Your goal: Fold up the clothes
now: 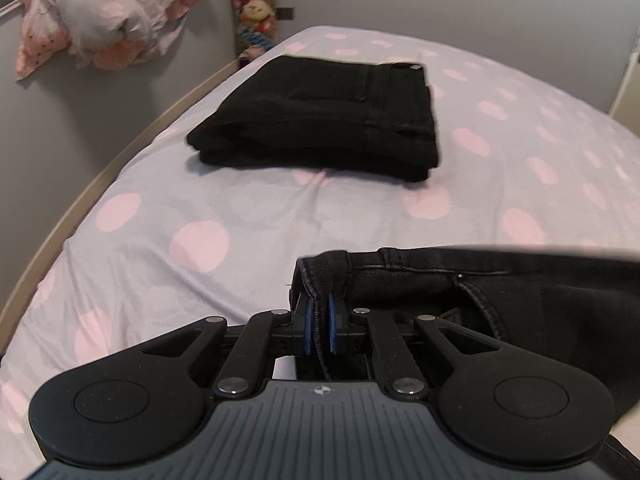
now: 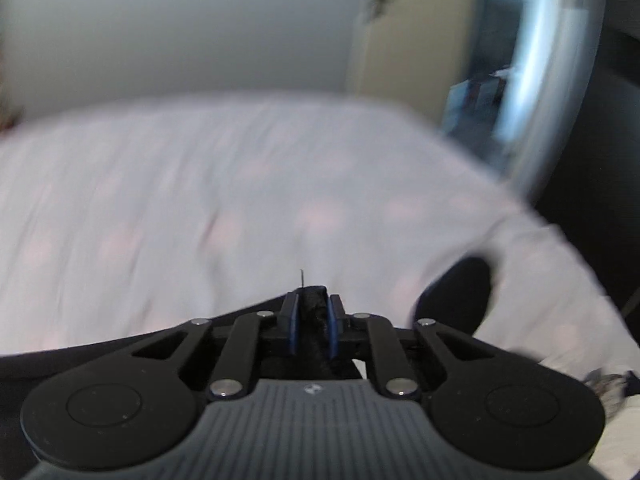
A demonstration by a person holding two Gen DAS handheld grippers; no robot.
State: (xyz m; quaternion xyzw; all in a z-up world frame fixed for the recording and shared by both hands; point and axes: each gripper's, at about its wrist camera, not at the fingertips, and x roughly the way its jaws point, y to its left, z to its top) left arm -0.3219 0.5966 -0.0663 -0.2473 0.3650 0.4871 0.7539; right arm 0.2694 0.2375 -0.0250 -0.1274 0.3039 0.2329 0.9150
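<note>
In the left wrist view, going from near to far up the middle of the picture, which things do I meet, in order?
left gripper, shut on the dark jeans → bare dotted bedsheet → folded black trousers → grey wall.

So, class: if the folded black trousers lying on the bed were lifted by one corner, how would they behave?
The folded black trousers would probably flop and unfold, since they are only loose stacked layers. They look like thick denim with heavy seams, so likely weighty for their size. Pushed across the spotted bedsheet, they would probably drag and bunch, not slide.
</note>
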